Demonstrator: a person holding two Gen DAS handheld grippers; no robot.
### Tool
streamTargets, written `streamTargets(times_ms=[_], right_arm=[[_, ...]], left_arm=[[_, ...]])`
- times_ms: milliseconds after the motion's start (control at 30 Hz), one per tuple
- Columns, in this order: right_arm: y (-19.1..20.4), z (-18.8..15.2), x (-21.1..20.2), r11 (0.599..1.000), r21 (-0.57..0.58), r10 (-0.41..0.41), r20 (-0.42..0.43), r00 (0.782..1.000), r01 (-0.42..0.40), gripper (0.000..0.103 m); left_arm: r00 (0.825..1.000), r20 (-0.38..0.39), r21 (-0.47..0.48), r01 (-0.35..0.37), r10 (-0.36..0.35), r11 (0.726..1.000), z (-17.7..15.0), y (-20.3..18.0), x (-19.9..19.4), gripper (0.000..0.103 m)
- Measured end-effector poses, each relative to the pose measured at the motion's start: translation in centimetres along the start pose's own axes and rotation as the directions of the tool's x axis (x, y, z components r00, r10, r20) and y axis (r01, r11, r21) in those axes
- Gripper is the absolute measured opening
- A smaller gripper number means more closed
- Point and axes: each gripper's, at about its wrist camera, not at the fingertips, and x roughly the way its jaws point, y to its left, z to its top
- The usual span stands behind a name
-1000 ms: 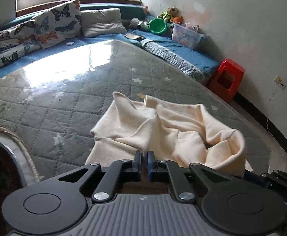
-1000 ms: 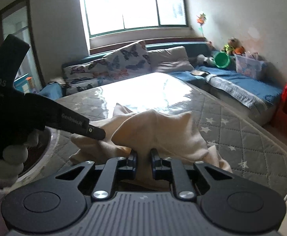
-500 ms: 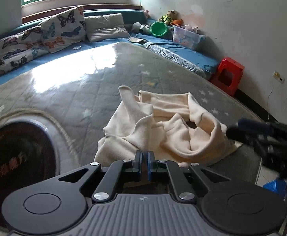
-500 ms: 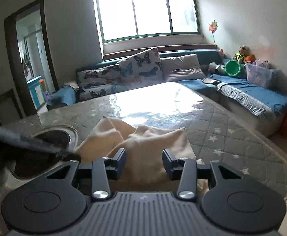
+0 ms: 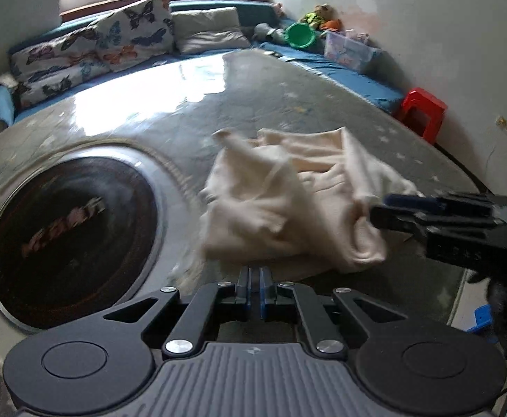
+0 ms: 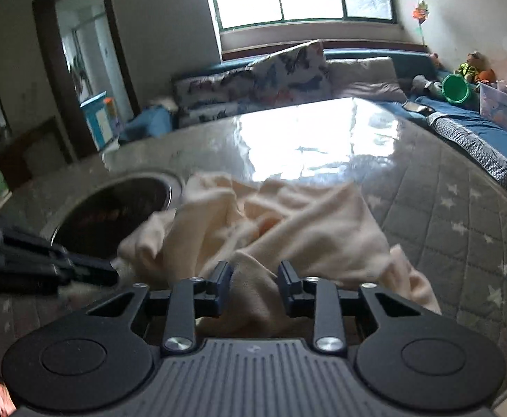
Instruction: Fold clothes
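A cream fleece garment [image 5: 298,201] lies crumpled on the grey quilted table cover [image 5: 191,128]; it also shows in the right wrist view [image 6: 288,226]. My left gripper [image 5: 254,281] is shut and empty, just short of the garment's near edge. My right gripper [image 6: 254,274] is open, with a fold of the garment lying between its fingers. In the left wrist view the right gripper [image 5: 392,213] reaches the garment's right side. In the right wrist view the left gripper [image 6: 104,272] comes in from the left.
A round dark recessed hob [image 5: 69,229] with a metal rim sits in the table left of the garment. A red stool [image 5: 423,111] stands at the table's far right. Butterfly pillows [image 5: 114,41], a green bucket [image 5: 300,34] and a clear box [image 5: 349,50] line the bench behind.
My right gripper has opened and let go of the garment, which has dropped onto the table. My left gripper, still shut, has pulled back from the garment's edge.
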Motion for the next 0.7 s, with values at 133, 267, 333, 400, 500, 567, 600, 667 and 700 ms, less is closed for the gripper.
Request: streamTargets(times_ms=[133, 267, 333, 400, 500, 567, 600, 667, 700], right_arm=[[-0.1, -0.2, -0.2, 1.000, 0.014, -0.006, -0.013, 1.000, 0.006, 0.027], [0.0, 0.6, -0.3, 0.999, 0.042, -0.009, 0.011, 1.000, 0.009, 0.030], [0.1, 0.9, -0.3, 0.999, 0.047, -0.012, 0.021, 1.000, 0.011, 0.032], [0.2, 1.0, 0.0, 0.998, 0.054, -0.013, 0.020, 1.000, 0.012, 0.036], [0.3, 1.0, 0.7, 0.998, 0.063, -0.014, 0.004, 1.000, 0.014, 0.036], [0.3, 0.6, 1.1, 0.998, 0.056, -0.025, -0.009, 1.000, 0.025, 0.036], [0.3, 0.4, 1.2, 0.998, 0.051, -0.033, -0.015, 0.999, 0.033, 0.031], [0.3, 0.3, 1.2, 0.998, 0.038, -0.040, -0.017, 0.999, 0.040, 0.025], [0.3, 0.2, 1.2, 0.999, 0.033, -0.041, -0.015, 0.999, 0.041, 0.022]], left_arm=[[1.000, 0.016, -0.030, 0.002, -0.002, 1.000, 1.5, 0.5, 0.0, 0.015], [0.999, 0.044, -0.017, -0.003, 0.003, 1.000, 3.7, -0.7, 1.2, 0.034], [0.999, 0.043, -0.014, -0.007, 0.008, 1.000, 4.7, -1.3, 2.3, 0.046], [0.999, 0.039, -0.016, -0.014, 0.015, 1.000, 5.6, -1.7, 3.5, 0.055], [0.999, 0.031, -0.030, -0.009, 0.010, 1.000, 5.6, -1.2, 4.0, 0.056], [1.000, 0.025, -0.039, -0.006, 0.007, 0.999, 5.5, -0.9, 4.3, 0.048], [1.000, 0.023, -0.044, -0.005, 0.006, 0.999, 5.5, -0.7, 4.5, 0.038], [1.000, 0.018, -0.053, -0.001, 0.002, 0.999, 5.5, -0.4, 4.9, 0.016], [1.000, 0.015, -0.058, 0.000, 0.001, 0.998, 5.5, -0.2, 5.1, 0.013]])
